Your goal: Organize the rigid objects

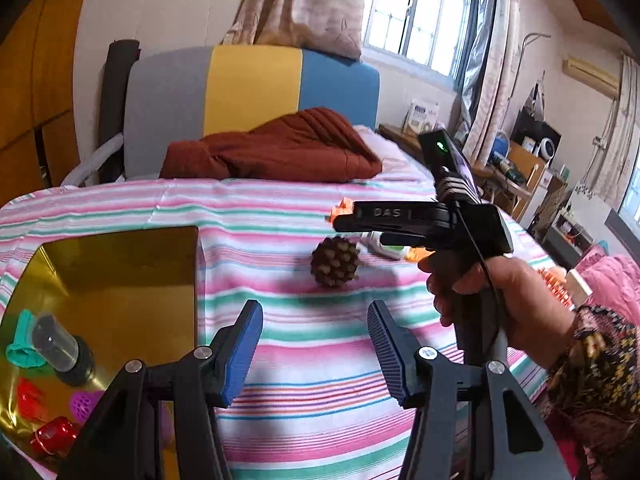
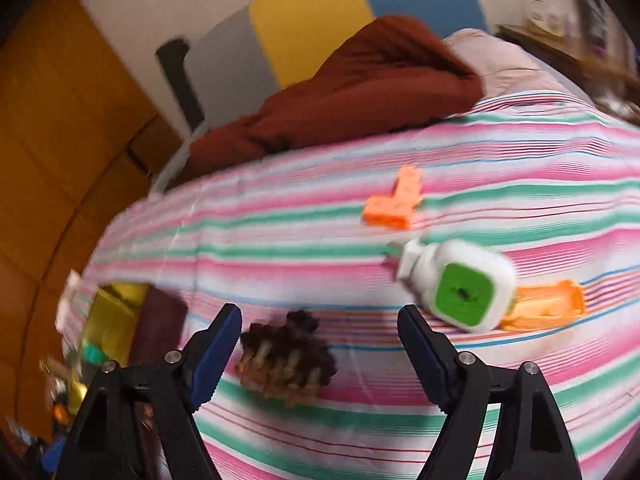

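A brown pine cone (image 1: 335, 256) lies on the striped bedsheet; it also shows in the right wrist view (image 2: 287, 358), between and just ahead of the open fingers. My left gripper (image 1: 316, 354) is open and empty, hovering over the sheet short of the cone. My right gripper (image 2: 320, 354) is open and empty; its body (image 1: 420, 222) shows in the left wrist view, held above the cone. A white and green block (image 2: 460, 290), an orange L-shaped piece (image 2: 394, 202) and an orange flat piece (image 2: 546, 304) lie on the sheet. A gold tray (image 1: 120, 276) at left holds several small objects.
In the tray are a dark cylinder (image 1: 60, 350), a teal piece (image 1: 22, 340), red pieces (image 1: 52, 436) and a purple ball (image 1: 85, 400). A rust-red quilt (image 1: 276, 148) lies at the bed's head. A wooden wardrobe (image 2: 48, 160) stands at left. The right wrist view is motion-blurred.
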Available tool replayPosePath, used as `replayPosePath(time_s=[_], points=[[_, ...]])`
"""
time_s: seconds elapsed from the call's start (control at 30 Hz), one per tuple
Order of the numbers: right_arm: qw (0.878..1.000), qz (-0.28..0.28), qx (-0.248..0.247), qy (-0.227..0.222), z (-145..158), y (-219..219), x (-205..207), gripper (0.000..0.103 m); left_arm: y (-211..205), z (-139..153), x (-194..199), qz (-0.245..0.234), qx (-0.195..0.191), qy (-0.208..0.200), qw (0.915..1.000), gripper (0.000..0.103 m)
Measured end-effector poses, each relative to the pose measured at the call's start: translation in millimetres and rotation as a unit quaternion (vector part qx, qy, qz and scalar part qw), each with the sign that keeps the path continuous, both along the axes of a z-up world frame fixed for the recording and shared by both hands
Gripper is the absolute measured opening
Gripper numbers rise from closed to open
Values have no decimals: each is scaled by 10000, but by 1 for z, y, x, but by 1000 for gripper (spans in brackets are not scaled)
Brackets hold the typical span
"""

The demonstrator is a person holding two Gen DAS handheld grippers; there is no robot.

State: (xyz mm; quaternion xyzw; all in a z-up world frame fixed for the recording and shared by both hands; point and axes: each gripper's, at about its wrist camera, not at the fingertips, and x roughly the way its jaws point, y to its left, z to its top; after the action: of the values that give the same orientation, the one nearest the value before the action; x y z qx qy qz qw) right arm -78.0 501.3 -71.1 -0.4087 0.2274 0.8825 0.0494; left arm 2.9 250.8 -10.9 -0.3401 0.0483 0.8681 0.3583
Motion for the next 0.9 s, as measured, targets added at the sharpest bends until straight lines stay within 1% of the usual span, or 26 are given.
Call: replayPosePath(time_s=[0.03,0.07,0.1,0.13,0.17,0.27,0.3,0.37,0.4,0.5,0.53,0.57,0.63,0.7,0.77,0.8,0.83,0.9], points=[[9997,90,87,-201,-5,-5,-4,74,1,-3,1,10,-23,-13,10000,55],[9990,163,128,-406,-11,-7,-7,73,1,-5,2,22,-46,-33,10000,55],[9988,199,51,-451,-13,-7,-7,73,2,-7,1,41,-70,-58,10000,55],[9985,237,-63,-485,-14,-6,-5,69,2,-9,1,55,-74,-73,9999,55],[9978,357,-126,-539,-14,-8,-3,68,2,-10,1,59,-77,-73,9999,55],[9946,695,-106,-767,-14,-16,7,69,3,-7,1,88,-99,17,9999,55],[9921,834,-226,-905,-18,-17,10,69,4,-7,0,101,-106,32,9999,55],[9880,854,-390,-1228,-27,-15,13,73,6,-6,-4,128,-118,21,9998,55],[9876,799,-444,-1274,-28,-12,15,73,8,-6,-6,154,-118,5,9998,55],[9946,530,-287,-841,-9,3,24,73,13,-8,-11,214,-96,-54,9997,55],[9963,406,-376,-661,-4,9,28,75,15,-8,-11,213,-110,-51,9997,55],[9969,229,-573,-480,0,19,32,76,19,-9,-12,199,-132,-40,9997,55],[9948,-163,-979,-248,1,36,39,79,28,-12,-14,128,-168,-40,9998,55],[9909,-579,-1187,-260,-3,51,41,79,38,-14,-18,65,-173,-68,9998,55],[9848,-1197,-1237,-247,-5,67,51,79,51,-16,-25,21,-156,-186,9997,55],[9808,-1459,-1288,-158,-4,77,57,79,58,-17,-29,-18,-136,-246,9996,55],[9715,-1932,-1376,-15,-3,92,69,79,67,-18,-33,-48,-143,-288,9995,55],[9548,-2609,-1423,58,-6,109,86,82,86,-21,-41,-129,-115,-436,9989,57]])
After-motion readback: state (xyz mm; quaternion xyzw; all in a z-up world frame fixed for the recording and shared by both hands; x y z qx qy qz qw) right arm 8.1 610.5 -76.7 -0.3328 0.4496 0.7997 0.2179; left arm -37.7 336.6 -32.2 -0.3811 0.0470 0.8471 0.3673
